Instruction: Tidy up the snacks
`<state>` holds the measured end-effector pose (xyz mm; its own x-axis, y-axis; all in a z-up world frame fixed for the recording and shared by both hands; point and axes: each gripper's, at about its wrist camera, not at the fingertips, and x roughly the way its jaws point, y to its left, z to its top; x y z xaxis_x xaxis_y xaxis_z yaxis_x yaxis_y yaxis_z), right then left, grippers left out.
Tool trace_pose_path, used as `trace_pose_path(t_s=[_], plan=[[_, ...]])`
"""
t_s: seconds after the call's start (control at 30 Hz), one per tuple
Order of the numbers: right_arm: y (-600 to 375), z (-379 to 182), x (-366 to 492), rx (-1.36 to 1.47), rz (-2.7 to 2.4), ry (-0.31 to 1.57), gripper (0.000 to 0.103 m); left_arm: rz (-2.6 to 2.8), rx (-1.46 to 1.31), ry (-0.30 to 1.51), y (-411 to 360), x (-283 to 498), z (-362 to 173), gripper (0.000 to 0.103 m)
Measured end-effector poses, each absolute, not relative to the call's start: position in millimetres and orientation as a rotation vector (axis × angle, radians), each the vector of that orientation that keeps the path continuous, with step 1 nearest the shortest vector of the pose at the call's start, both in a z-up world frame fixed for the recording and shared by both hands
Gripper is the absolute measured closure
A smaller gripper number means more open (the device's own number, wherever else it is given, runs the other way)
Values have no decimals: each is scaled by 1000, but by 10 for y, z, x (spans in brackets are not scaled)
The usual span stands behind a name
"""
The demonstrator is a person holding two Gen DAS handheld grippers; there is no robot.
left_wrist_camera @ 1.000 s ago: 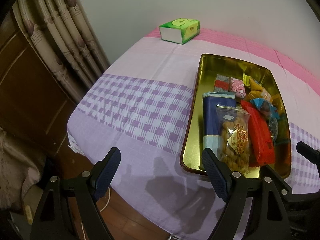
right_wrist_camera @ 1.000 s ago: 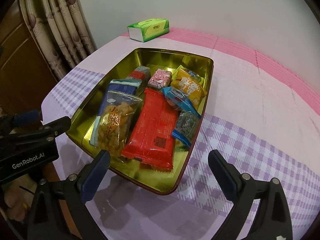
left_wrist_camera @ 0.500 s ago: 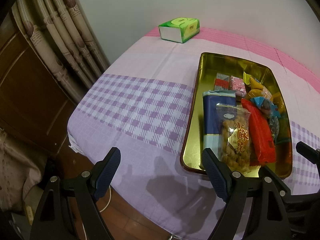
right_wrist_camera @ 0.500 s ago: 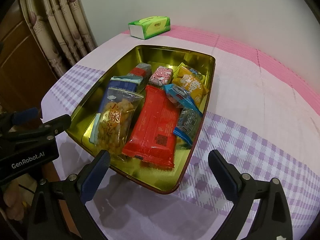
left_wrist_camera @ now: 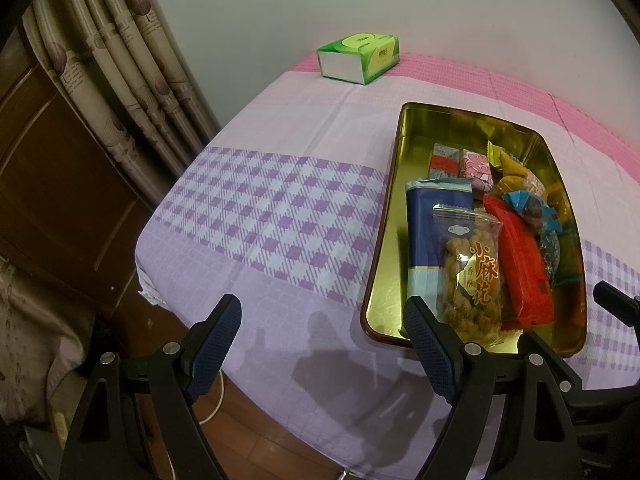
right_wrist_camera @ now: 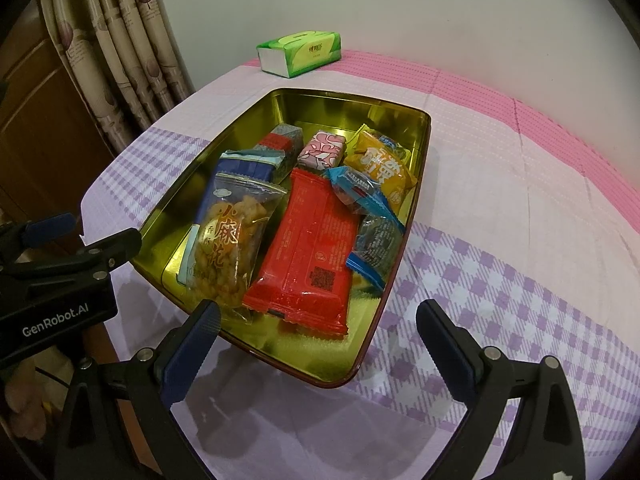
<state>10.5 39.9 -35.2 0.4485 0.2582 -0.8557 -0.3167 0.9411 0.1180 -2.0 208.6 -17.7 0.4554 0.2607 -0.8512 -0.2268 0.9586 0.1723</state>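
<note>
A gold metal tray sits on the checked cloth and holds several snacks: a clear bag of fried twists, a red packet, a dark blue packet, a yellow packet, a pink one and blue-wrapped ones. My left gripper is open and empty, just left of the tray's near corner. My right gripper is open and empty above the tray's near edge.
A green tissue pack lies at the table's far edge by the wall. Curtains and a wooden door stand to the left. The table's near left edge drops to the floor.
Both grippers have drifted back slightly from the tray. Their jaws stay open. The snacks have not moved.
</note>
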Motion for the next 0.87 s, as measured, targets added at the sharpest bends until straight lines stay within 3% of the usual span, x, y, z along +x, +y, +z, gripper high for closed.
trace_pose_path(t_s=[0.87], plan=[[411, -348, 104, -63, 355, 1047, 6, 297, 44, 1055, 2092, -29, -192, 20]])
